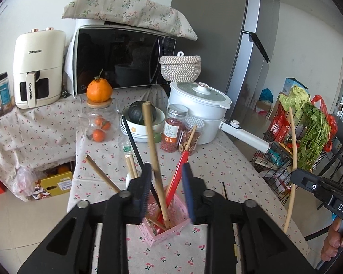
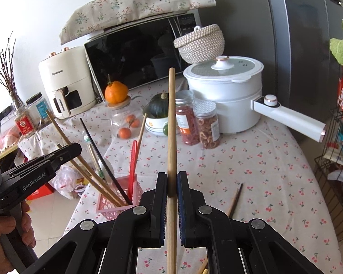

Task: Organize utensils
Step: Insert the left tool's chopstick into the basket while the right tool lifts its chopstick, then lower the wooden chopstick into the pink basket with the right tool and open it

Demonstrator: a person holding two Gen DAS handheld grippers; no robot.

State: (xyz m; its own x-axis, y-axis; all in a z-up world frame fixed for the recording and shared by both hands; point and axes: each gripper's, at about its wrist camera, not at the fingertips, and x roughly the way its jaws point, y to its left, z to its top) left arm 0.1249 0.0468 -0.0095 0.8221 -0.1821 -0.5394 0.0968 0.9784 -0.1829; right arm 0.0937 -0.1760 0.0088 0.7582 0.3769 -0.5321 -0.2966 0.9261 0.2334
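Now left claw (image 1: 164, 182) stands released, fingers either side of a wooden stick (image 1: 153, 157) w/o pressing it; stick leans in the pink holder (image 1: 171, 228) on the cherry-print surface (image 1: 217, 164), w/ a red utensil (image 1: 176, 180) at its 3 o'clock. Right claw (image 2: 172, 183) is clenched on a light wooden chopstick (image 2: 172, 118), held upright. Dark chopstick (image 2: 234, 199) lies on the surface at 3 o'clock of that claw.

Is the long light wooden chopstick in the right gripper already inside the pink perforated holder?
Out. The long light wooden chopstick is clamped in the right gripper, apart from the pink perforated holder, which stands to its left.
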